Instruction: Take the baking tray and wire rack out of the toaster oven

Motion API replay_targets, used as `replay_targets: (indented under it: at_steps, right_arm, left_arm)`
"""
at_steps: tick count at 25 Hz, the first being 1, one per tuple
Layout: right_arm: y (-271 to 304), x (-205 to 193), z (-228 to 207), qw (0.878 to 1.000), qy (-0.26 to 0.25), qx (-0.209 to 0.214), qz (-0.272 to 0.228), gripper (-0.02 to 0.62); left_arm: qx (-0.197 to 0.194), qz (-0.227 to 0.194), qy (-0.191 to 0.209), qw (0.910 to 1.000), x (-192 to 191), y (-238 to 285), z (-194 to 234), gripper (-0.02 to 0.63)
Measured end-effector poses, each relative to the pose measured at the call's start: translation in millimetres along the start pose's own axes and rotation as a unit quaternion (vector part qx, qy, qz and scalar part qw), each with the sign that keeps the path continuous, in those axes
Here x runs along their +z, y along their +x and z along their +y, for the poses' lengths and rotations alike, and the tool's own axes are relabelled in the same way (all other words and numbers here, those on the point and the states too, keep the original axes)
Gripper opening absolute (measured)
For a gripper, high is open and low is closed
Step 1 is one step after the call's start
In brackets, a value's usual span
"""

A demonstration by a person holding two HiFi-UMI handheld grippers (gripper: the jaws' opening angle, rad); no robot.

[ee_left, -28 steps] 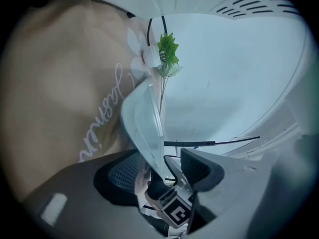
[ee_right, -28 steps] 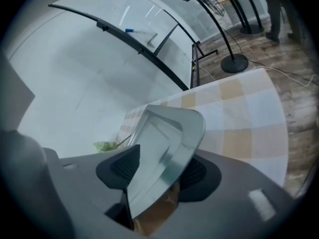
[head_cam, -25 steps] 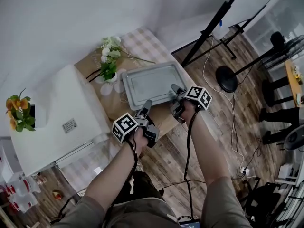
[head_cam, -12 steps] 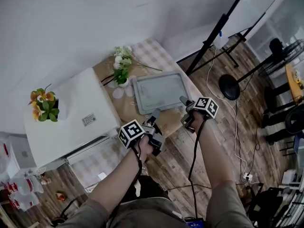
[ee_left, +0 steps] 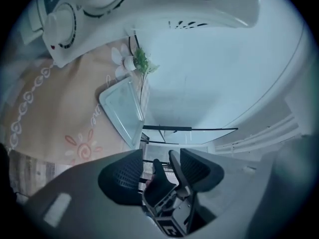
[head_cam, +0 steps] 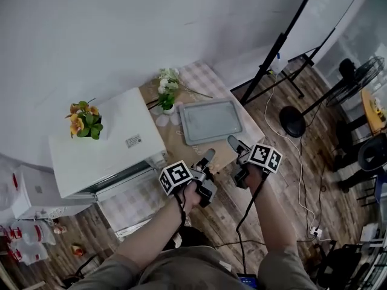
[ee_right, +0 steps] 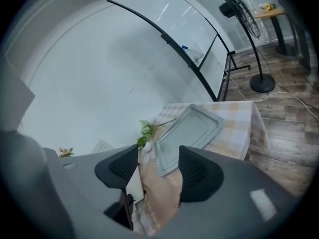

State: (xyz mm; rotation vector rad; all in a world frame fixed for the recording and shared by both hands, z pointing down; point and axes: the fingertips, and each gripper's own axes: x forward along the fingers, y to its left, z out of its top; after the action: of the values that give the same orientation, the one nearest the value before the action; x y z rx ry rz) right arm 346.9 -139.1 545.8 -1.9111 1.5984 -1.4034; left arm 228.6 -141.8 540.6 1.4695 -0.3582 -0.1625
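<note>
The baking tray (head_cam: 211, 121) lay on the worktop (head_cam: 193, 151) mid-frame, left gripper (head_cam: 207, 158) and right gripper (head_cam: 236, 145) below it, fingers apart and empty, the right's having just narrowed, while the toaster oven (head_cam: 106, 156) (wire rack unseen) sat further left, nearer the left gripper.

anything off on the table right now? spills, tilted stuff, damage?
Nothing stands out. The baking tray lies flat and empty on the table, next to the white flowers and to one side of the toaster oven. No spill or damage shows. No wire rack is visible on the table.
</note>
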Motion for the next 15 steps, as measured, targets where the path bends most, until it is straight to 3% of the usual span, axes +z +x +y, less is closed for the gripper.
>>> replay_targets:
  at_steps: [8,15]
  right_arm:
    - [-75,-49,84,0.996,0.002,0.086,-0.028,0.230]
    - [-120,-82,144,0.990,-0.016,0.132,-0.037,0.198]
  left_arm:
    - [-0.030,0.002,0.052,0.9982,-8,-56,-44,0.233]
    - [-0.053,-0.020,0.078,0.9954,1,-130,-71,0.222]
